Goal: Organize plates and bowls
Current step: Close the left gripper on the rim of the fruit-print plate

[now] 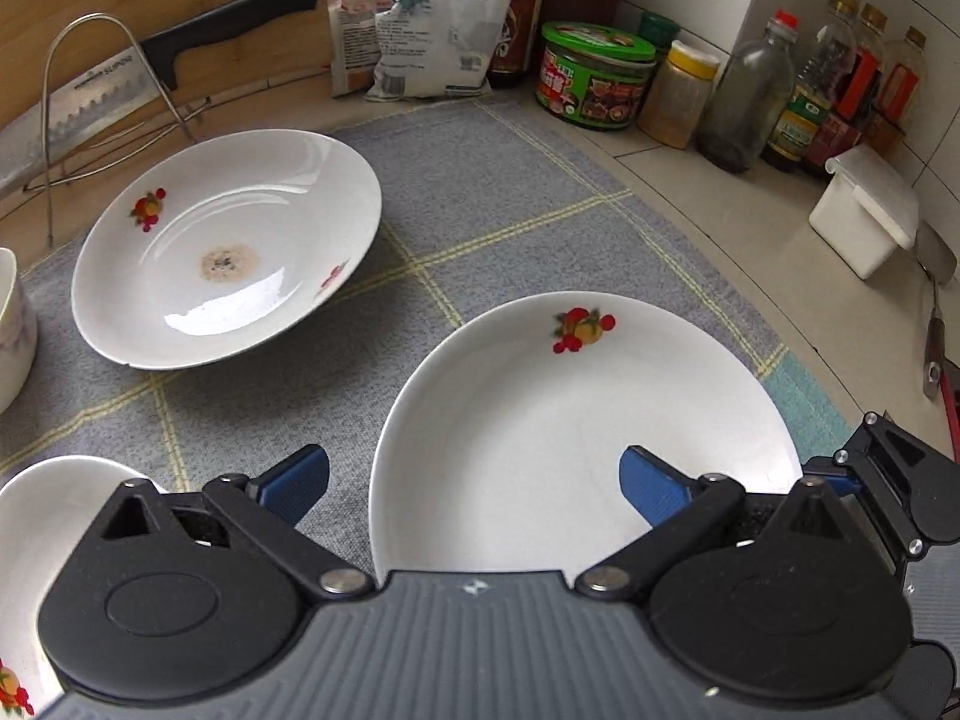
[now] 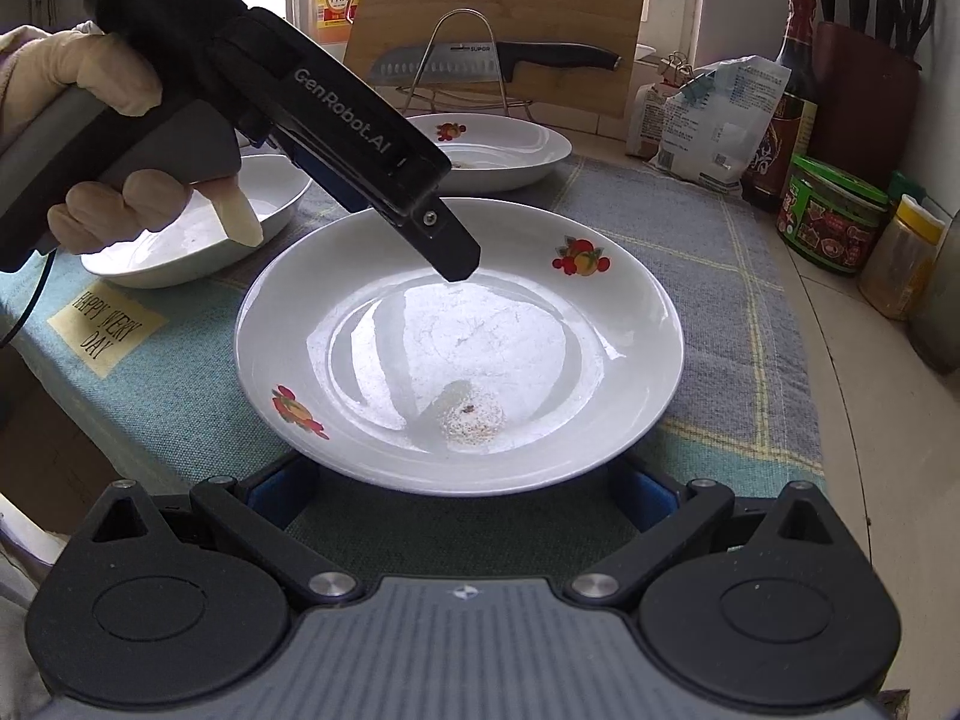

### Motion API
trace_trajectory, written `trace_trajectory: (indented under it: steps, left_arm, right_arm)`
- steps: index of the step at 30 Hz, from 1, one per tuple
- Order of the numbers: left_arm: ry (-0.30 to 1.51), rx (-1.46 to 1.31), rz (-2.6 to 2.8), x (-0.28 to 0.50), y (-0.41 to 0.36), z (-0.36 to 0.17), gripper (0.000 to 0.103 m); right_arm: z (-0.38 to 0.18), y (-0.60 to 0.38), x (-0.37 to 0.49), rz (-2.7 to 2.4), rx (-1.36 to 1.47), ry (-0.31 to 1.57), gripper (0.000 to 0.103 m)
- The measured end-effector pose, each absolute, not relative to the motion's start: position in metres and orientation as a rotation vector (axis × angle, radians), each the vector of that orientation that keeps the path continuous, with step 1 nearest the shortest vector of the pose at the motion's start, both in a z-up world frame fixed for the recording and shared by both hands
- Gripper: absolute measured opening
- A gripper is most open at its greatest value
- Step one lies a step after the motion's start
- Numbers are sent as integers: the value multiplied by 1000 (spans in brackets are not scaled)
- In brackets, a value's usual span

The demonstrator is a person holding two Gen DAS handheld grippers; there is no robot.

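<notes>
Three white plates with fruit prints sit on a grey checked cloth [image 1: 510,180] over the tabletop [image 1: 750,192]. The left tongs [image 1: 474,483] hang spread wide over the near plate [image 1: 600,420], one blue pad [image 1: 651,483] above its bowl, the other pad off its left edge over bare cloth. The right tongs [image 2: 462,495] are also apart, both blue pads tucked under that plate's near rim [image 2: 462,480]; whether they touch it I cannot tell. A strip of open cloth separates this plate from the far plate [image 1: 228,246], which has a brownish smear at its centre and lies just before a wire rack [image 1: 108,114]. A third plate [image 1: 36,540] sits at the left, near a bowl [image 1: 12,330].

The knife [image 2: 480,60] reads "SUPOR". Only the right view shows the gloved hand [image 2: 108,120] gripping the left device marked "GenRobot.AI", a cloth tag reading "HAPPY EVERY DAY", and the knife block [image 2: 870,90]. Only the left view shows the white box [image 1: 864,222] beside the bottles [image 1: 840,90]
</notes>
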State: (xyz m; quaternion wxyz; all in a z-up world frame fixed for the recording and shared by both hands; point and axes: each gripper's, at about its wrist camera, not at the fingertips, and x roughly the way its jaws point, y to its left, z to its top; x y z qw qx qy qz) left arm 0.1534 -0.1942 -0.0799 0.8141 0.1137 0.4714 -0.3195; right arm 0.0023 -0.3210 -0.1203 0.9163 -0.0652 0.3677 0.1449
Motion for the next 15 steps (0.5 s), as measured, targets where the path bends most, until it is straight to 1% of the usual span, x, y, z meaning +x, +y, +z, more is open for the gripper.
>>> trace_trajectory:
  steps: [5, 15]
  left_arm:
    - [1102, 244, -750, 164, -200, -92, 102]
    - [1136, 235, -809, 178, -196, -92, 102]
  right_arm:
    - [-120, -321, 3, 298, -133, 760, 103]
    - [-121, -322, 3, 301, -135, 761, 103]
